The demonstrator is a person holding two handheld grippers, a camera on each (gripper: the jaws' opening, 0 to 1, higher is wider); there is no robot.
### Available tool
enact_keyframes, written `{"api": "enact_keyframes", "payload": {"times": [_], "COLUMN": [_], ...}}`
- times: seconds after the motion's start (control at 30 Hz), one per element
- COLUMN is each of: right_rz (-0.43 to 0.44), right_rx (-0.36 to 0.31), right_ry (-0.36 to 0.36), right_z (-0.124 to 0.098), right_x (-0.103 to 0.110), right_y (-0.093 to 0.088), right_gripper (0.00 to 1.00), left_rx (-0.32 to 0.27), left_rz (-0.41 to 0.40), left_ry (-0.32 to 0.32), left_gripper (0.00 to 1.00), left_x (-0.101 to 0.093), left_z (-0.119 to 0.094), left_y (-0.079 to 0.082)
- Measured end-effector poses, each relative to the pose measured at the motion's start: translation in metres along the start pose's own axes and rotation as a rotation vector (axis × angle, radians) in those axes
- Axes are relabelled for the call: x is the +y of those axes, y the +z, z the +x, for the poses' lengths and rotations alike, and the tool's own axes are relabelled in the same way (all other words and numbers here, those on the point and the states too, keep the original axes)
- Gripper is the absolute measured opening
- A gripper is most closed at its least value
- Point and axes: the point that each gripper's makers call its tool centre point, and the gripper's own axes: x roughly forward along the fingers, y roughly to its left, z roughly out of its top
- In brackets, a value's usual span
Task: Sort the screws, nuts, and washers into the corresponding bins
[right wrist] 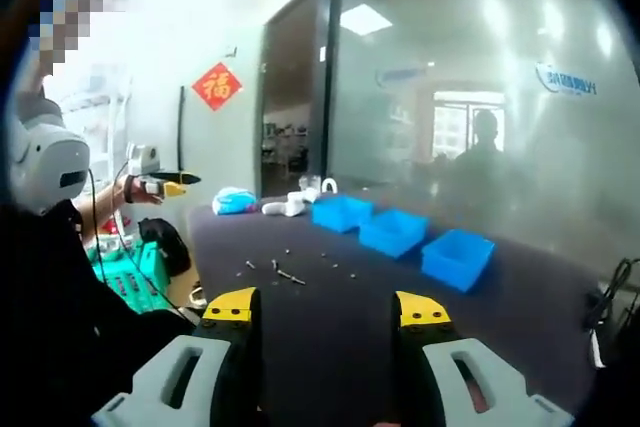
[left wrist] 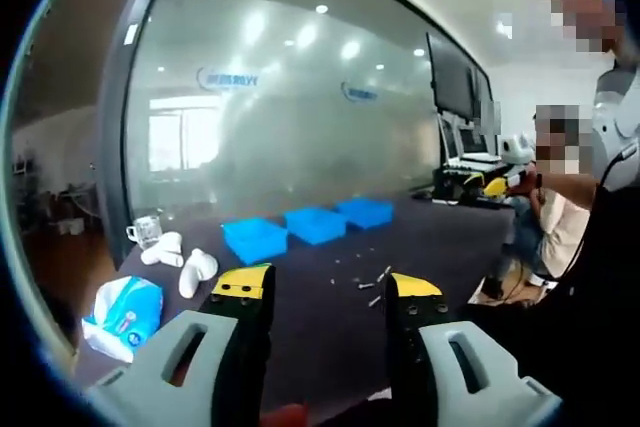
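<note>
small silvery screws (left wrist: 372, 285) scattered, three blue bins (left wrist: 314, 224)

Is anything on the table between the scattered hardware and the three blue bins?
Nothing visible. The small metal screws and nuts lie loose on the dark table top, with bare surface up to the three blue plastic bins. Both grippers hang open, short of them.

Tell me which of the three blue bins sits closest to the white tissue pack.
The end bin of the row, nearest the tissue pack and the white objects; the other two bins lie beyond.

Bright ceiling lights (left wrist: 320, 9) glaring on hazy glass wall (left wrist: 300, 127); soft focus, strong fisheye bending at edges.
</note>
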Motion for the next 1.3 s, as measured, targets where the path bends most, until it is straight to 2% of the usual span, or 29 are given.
{"api": "enact_keyframes", "payload": {"times": [0.23,0.53,0.77,0.9,0.97,1.3], "right_rz": [-0.034,-0.161,-0.245,-0.321,-0.327,-0.43], "right_rx": [0.053,0.155,0.233,0.294,0.311,0.403], "right_ry": [0.063,0.18,0.267,0.338,0.367,0.439], "right_z": [0.019,0.048,0.068,0.078,0.086,0.119], "right_x": [0.008,0.029,0.036,0.04,0.043,0.045], "right_y": [0.003,0.006,0.006,0.004,0.006,0.006], "right_gripper": [0.47,0.47,0.46,0.45,0.45,0.45], "left_rx": [0.029,0.041,0.062,0.075,0.078,0.082], "left_rz": [0.008,0.003,0.022,0.03,0.033,0.026], "left_ry": [-0.025,-0.043,-0.045,-0.055,-0.062,-0.068], "left_gripper": [0.38,0.38,0.38,0.38,0.38,0.38], "left_x": [-0.008,-0.013,-0.013,-0.016,-0.017,-0.019], "left_z": [-0.001,0.0,0.0,0.001,0.002,0.003], "left_y": [-0.011,-0.016,-0.02,-0.023,-0.024,-0.025]}}
